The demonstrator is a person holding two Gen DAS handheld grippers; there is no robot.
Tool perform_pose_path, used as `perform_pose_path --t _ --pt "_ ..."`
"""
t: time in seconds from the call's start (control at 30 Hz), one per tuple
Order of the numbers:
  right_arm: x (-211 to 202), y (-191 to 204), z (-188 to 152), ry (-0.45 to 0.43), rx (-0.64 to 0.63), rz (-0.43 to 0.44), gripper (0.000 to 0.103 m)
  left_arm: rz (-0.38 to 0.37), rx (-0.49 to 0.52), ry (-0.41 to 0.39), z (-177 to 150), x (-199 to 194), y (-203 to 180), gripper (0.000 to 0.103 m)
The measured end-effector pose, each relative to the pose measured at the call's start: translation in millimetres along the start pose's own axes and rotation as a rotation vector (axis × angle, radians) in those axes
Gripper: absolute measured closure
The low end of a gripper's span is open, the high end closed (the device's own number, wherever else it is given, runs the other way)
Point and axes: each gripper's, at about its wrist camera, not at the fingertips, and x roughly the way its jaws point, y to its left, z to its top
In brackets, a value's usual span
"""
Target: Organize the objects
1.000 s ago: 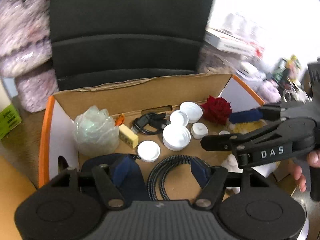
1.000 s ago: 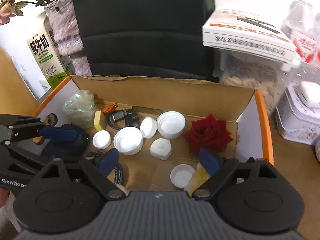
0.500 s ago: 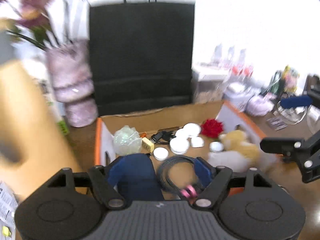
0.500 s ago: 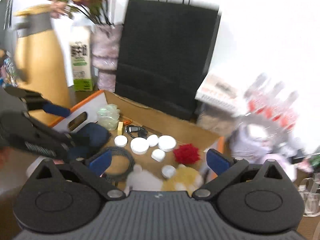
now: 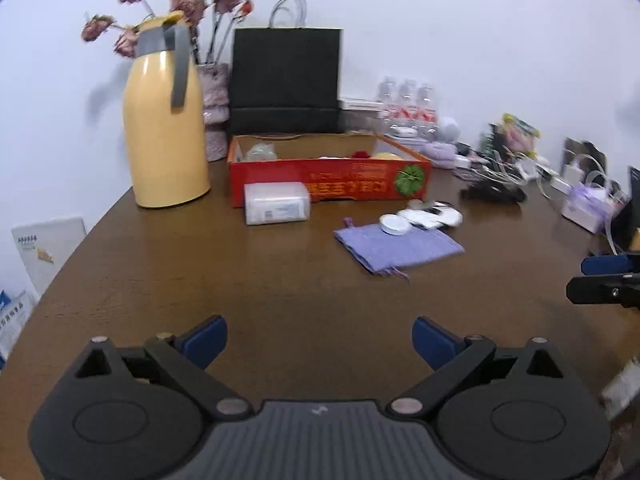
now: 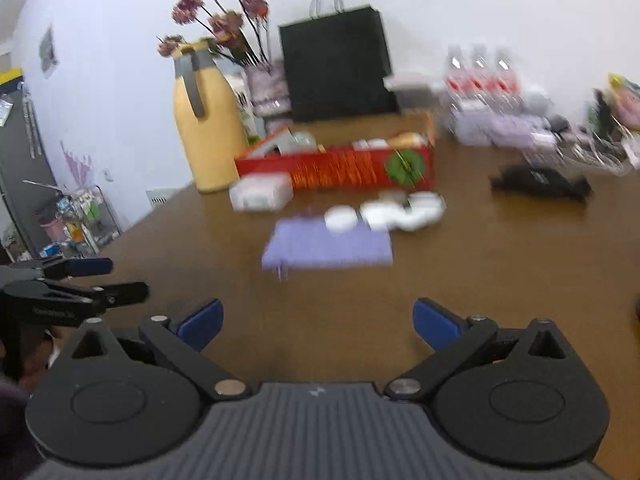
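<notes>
Now both grippers, left gripper (image 5: pixel 320 336) and right gripper (image 6: pixel 316 320), gape wide and empty near tabletop's front edge; purple pouch (image 5: pixel 398 246) lies ahead toward red box (image 5: pixel 332 178), long axis crosswise, right gripper likely nearer

Both views are evenly and brightly lit from above, with a soft sheen seen on the brown tabletop (image 5: pixel 248 280). A faint shadow is cast on the wall beside the yellow jug (image 5: pixel 164 128). Strong fisheye bending and dark corners are seen at the edges. The left wrist view is mildly soft; the right wrist view is heavily motion-blurred, the red box (image 6: pixel 336 168) being smeared.
</notes>
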Motion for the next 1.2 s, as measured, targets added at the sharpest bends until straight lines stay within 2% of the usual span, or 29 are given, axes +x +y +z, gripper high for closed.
perform_pose_path --t 0.07,0.13,0.23,0.3,0.33,0.37,0.43,0.47,0.57,0.67,0.7,0.8,0.83,0.87,0.9,1.0,1.07,1.2 --pt "-14 6 -7 0.009 -0.053 -0.045 0.0 -0.021 0.028 -0.043 2 -8 -4 0.004" --pt "-25 6 -6 -0.044 -0.076 -0.095 0.0 -0.047 0.036 -0.074 7 -4 -11 0.004" --pt "-34 -2 4 -0.151 -0.014 -0.084 0.0 -0.066 0.045 -0.09 13 13 -25 0.009" --pt "-27 -7 10 -0.16 -0.014 -0.096 0.005 -0.098 0.059 -0.089 18 23 -34 0.016" --pt "-21 -8 13 -0.157 -0.031 -0.109 0.019 -0.124 0.065 -0.092 23 31 -37 0.019" --pt "-13 -9 16 -0.153 -0.038 -0.116 0.036 -0.145 0.069 -0.092 28 38 -38 0.019" --pt "5 -15 24 -0.126 -0.031 -0.126 0.058 -0.184 0.091 -0.086 45 63 -42 0.018" --pt "16 -18 28 -0.12 -0.047 -0.137 0.064 -0.176 0.098 -0.083 52 77 -44 0.019" --pt "54 -28 47 -0.129 -0.11 -0.176 0.068 -0.16 0.132 -0.038 78 133 -50 0.02" --pt "103 -42 72 -0.125 -0.114 -0.147 0.072 -0.257 0.14 0.033 95 190 -57 0.027" --pt "119 -45 80 -0.115 -0.124 -0.148 0.072 -0.258 0.137 0.06 98 204 -59 0.035" --pt "172 -55 95 -0.064 -0.143 -0.16 0.072 -0.248 0.101 0.111 98 235 -60 0.042" --pt "183 -60 96 -0.048 -0.135 -0.159 0.073 -0.256 0.083 0.121 98 241 -59 0.051" --pt "196 -64 96 -0.028 -0.131 -0.161 0.081 -0.261 0.079 0.108 97 244 -59 0.055" --pt "206 -66 94 -0.02 -0.126 -0.163 0.085 -0.257 0.089 0.099 95 245 -59 0.064" --pt "212 -60 86 -0.03 -0.146 -0.171 0.1 -0.258 0.103 0.09 92 239 -58 0.065" --pt "205 -54 85 -0.068 -0.185 -0.175 0.1 -0.258 0.074 0.086 92 234 -54 0.065" --pt "197 -54 87 -0.099 -0.154 -0.155 0.1 -0.267 0.044 0.031 100 221 -49 0.065"
